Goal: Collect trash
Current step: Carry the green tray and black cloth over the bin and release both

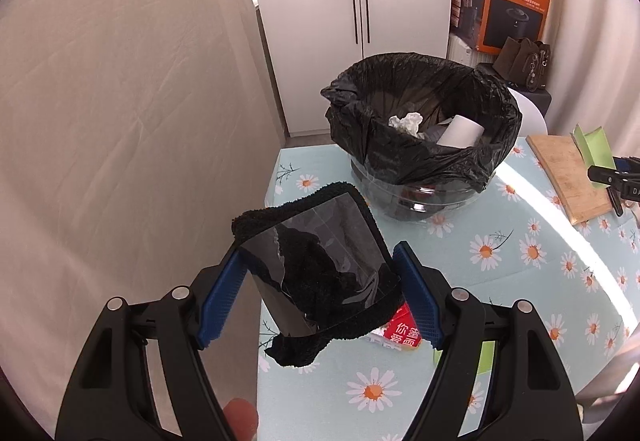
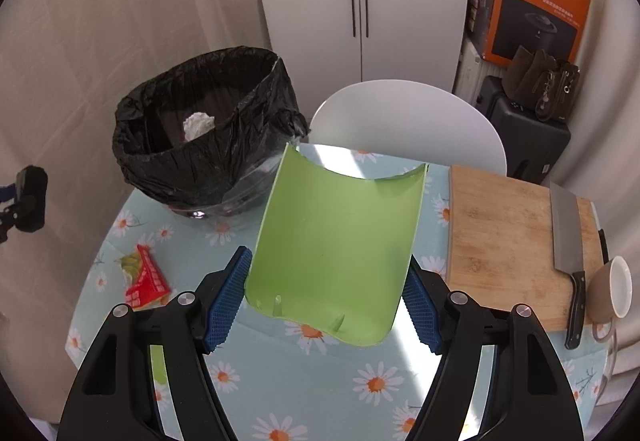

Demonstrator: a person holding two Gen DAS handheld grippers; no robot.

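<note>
My left gripper (image 1: 320, 289) is shut on a black fuzzy item wrapped in clear plastic film (image 1: 320, 261), held above the table's left edge, short of the trash bin. The bin (image 1: 424, 121) has a black liner and holds crumpled white paper and a white tube; it also shows in the right wrist view (image 2: 208, 137). My right gripper (image 2: 326, 297) is shut on a curved green plastic piece (image 2: 336, 245), held above the table to the right of the bin. A red printed wrapper (image 2: 146, 279) lies on the table; it also shows under my left gripper (image 1: 400, 333).
The table wears a light blue daisy cloth (image 2: 300, 393). A wooden cutting board (image 2: 508, 241) with a cleaver (image 2: 568, 253) and a cup (image 2: 612, 289) sit at the right. A white chair back (image 2: 404, 121) stands behind the table. A curtain (image 1: 120, 121) hangs at the left.
</note>
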